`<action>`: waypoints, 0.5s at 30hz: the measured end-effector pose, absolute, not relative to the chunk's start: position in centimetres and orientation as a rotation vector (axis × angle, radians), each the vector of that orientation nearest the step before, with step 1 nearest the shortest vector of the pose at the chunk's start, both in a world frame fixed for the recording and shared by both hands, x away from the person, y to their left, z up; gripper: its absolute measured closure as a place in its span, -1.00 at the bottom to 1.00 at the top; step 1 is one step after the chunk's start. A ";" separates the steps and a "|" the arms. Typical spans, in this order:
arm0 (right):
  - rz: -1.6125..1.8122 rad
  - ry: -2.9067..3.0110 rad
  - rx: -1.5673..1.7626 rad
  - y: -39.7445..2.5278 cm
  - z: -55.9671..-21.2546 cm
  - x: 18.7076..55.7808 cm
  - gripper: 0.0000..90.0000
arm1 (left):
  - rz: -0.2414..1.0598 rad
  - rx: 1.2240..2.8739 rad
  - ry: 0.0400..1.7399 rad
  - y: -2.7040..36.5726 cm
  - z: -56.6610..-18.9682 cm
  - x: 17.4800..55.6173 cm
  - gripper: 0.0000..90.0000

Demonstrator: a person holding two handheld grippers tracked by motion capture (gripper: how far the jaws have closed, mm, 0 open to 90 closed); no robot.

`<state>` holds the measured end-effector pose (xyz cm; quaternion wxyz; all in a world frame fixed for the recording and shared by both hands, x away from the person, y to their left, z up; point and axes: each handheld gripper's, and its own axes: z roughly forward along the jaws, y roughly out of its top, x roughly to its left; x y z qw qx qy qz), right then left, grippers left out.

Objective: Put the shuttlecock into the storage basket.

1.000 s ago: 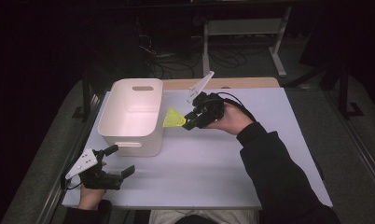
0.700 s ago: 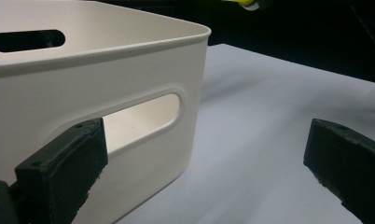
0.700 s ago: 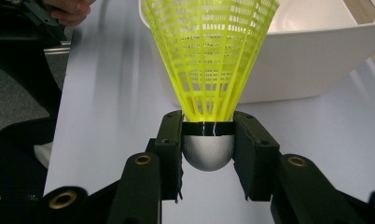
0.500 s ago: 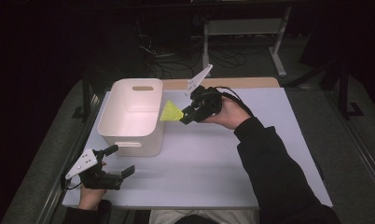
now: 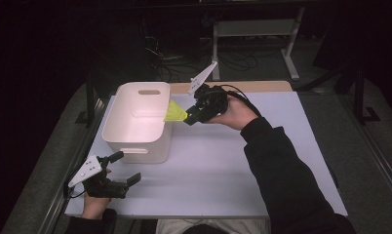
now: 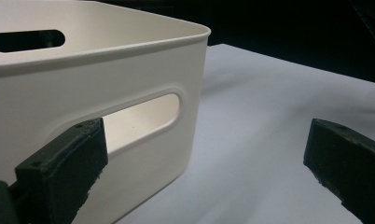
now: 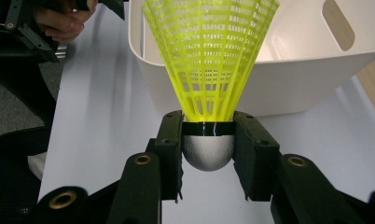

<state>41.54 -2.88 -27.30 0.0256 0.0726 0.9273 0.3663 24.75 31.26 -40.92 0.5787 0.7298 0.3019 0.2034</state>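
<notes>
One shuttlecock [image 7: 209, 60] skirt top cut off.

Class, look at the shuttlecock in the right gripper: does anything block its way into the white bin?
Nothing visible does. The right gripper holds the shuttlecock at the bin's right rim, skirt pointing over the open top. The left gripper rests open by the bin's near wall, off that path.

The right gripper [image 7: 208, 149] pinched a yellow shuttlecock [image 7: 209, 60] by its grey cork, its black fingers [image 7: 170, 154] closed on either side. The mesh skirt flared toward the rim of the white bin [image 7: 288, 79], which stood on the pale surface [image 7: 106, 121].
</notes>
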 end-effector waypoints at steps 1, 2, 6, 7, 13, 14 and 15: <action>1.131 2.868 0.223 -2.8 -27.2 41.6 0.40 | 0.476 1.708 0.706 31.3 -40.9 24.7 -1.00; 1.131 2.866 0.225 -2.6 -27.1 41.6 0.40 | 0.475 1.707 0.707 31.3 -40.9 24.7 -1.00; 1.144 2.860 0.214 -2.1 -26.5 41.7 0.41 | 0.475 1.706 0.707 31.3 -40.9 24.7 -1.00; 1.144 2.860 0.214 -2.1 -26.5 41.7 0.41 | 0.475 1.706 0.708 31.3 -40.9 24.7 -1.00; 1.143 2.856 0.186 -1.4 -25.9 41.6 0.40 | 0.474 1.705 0.708 31.3 -40.9 24.7 -1.00; 1.145 2.854 0.185 -1.1 -25.7 41.7 0.41 | 0.473 1.705 0.707 31.3 -40.9 24.7 -1.00; 1.145 2.854 0.179 -1.0 -25.7 41.8 0.40 | 0.474 1.706 0.706 31.3 -40.9 24.7 -1.00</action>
